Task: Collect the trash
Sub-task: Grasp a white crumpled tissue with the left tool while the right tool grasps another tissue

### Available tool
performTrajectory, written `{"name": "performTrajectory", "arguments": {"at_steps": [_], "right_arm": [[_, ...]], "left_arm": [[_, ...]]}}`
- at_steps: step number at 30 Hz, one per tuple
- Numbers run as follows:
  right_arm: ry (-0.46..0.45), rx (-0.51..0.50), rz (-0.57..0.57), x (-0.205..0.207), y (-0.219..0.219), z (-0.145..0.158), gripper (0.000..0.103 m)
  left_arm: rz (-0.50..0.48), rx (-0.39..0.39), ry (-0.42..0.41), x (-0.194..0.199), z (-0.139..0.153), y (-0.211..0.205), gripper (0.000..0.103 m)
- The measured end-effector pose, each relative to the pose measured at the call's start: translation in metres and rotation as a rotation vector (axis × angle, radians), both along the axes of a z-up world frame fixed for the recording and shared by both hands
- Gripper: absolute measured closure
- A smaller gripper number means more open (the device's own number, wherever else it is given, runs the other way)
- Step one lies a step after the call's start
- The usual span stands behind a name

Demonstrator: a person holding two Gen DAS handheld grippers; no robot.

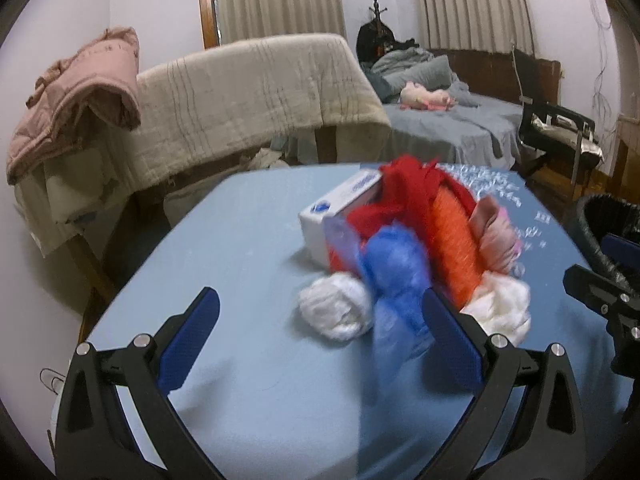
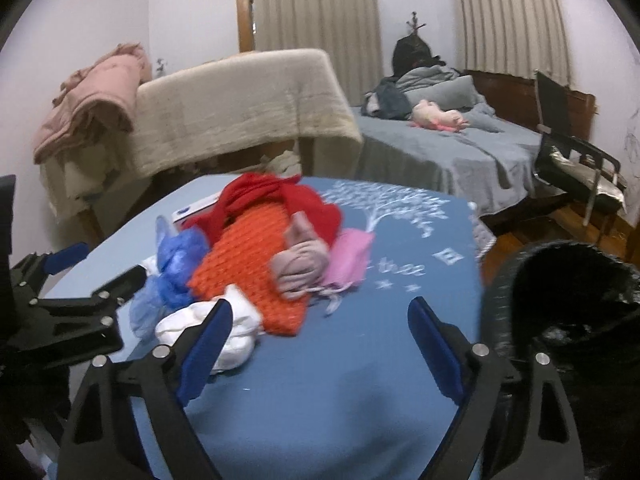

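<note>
On the blue table lies a pile: a crumpled blue plastic bag, a white crumpled wad, a second white wad, an orange knit piece, red cloth and a white box. My left gripper is open just before the blue bag and white wad. My right gripper is open over the table; its left finger is beside a white wad. The blue bag and orange knit show there too.
A black-lined trash bin stands at the table's right edge, also in the left wrist view. Mauve and pink cloths lie on the table. A covered sofa, a bed and a chair are behind.
</note>
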State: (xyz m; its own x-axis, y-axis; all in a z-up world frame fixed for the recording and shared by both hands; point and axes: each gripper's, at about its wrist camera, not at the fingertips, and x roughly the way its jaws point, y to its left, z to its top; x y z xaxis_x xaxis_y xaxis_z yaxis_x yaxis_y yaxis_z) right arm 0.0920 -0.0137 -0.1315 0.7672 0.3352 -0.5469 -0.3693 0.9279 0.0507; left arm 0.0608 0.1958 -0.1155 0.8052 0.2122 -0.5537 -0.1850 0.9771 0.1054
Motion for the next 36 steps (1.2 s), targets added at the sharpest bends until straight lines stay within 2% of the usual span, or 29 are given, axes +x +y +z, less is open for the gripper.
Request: {"name": "performTrajectory", "arguments": {"at_steps": [4, 7, 9, 12, 15, 17, 20, 26, 31, 34, 36], "right_arm": [[0.052, 0.002, 0.024, 0.004, 0.015, -0.006, 0.020], [0.081, -0.002, 0.034, 0.005, 0.028, -0.011, 0.022], [0.094, -0.016, 0.049, 0.005, 0.035, -0.014, 0.026], [0.127, -0.031, 0.077, 0.007, 0.046, -0.020, 0.036], [0.160, -0.037, 0.120, 0.010, 0.054, -0.026, 0.051], [0.189, -0.026, 0.160, 0.011, 0.057, -0.029, 0.069], [0.205, -0.018, 0.188, 0.011, 0.060, -0.031, 0.079], [0.159, 0.000, 0.179, 0.003, 0.053, -0.024, 0.081], [0.131, 0.000, 0.138, 0.002, 0.035, -0.019, 0.081], [0.147, -0.002, 0.118, 0.007, 0.027, -0.020, 0.081], [0.162, 0.006, 0.103, 0.010, 0.023, -0.022, 0.081]], "left_arm": [[0.009, -0.065, 0.004, 0.000, -0.003, 0.018, 0.006], [-0.002, -0.043, 0.024, 0.003, -0.006, 0.023, 0.011], [-0.012, -0.053, 0.038, 0.006, -0.008, 0.028, 0.019], [-0.015, -0.085, 0.055, 0.008, -0.011, 0.034, 0.022], [-0.012, -0.100, 0.057, 0.008, -0.012, 0.037, 0.022], [-0.019, -0.100, 0.062, 0.009, -0.013, 0.036, 0.022], [-0.027, -0.093, 0.073, 0.010, -0.015, 0.033, 0.022], [-0.031, -0.097, 0.092, 0.018, -0.017, 0.031, 0.025], [-0.036, -0.111, 0.127, 0.028, -0.022, 0.030, 0.036], [-0.052, -0.142, 0.146, 0.036, -0.024, 0.031, 0.048], [-0.071, -0.162, 0.155, 0.040, -0.026, 0.030, 0.064]]}}
